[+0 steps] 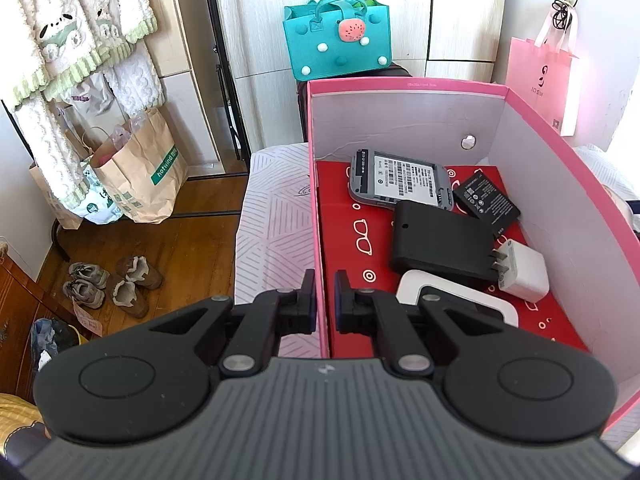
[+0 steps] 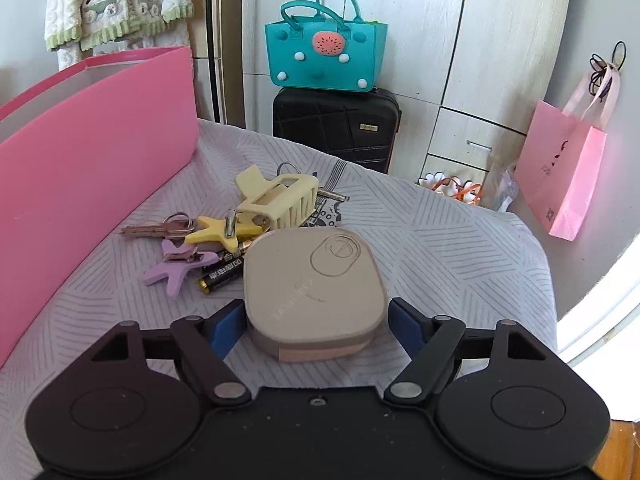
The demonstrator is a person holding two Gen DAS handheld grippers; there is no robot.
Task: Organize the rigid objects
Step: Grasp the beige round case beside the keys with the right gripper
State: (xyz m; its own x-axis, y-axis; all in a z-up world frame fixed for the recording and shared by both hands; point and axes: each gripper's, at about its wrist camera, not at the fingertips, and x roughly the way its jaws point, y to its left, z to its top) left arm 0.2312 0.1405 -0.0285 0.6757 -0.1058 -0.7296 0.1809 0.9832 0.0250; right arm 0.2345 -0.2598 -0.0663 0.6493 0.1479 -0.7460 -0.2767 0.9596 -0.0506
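My left gripper [image 1: 323,300] is shut on the left wall of the pink box [image 1: 400,85], one finger outside and one inside. In the box lie a grey labelled device [image 1: 400,180], a black battery [image 1: 486,196], a black flat case [image 1: 440,240], a white plug charger [image 1: 524,270] and a white piece [image 1: 412,288]. My right gripper [image 2: 316,320] is open, its blue pads either side of a beige rounded case [image 2: 312,292] on the bedcover, not pressing it. Beyond that lie keys [image 2: 156,229], a yellow star [image 2: 218,232], a purple star [image 2: 172,270], batteries [image 2: 222,274] and a cream hair claw [image 2: 280,200].
The pink box [image 2: 92,168] stands left of the loose items. A teal bag [image 2: 326,56] sits on a black suitcase [image 2: 336,128] past the bed's far edge. A pink paper bag [image 2: 560,176] hangs at right. Paper bags [image 1: 136,176] and shoes [image 1: 112,286] are on the floor.
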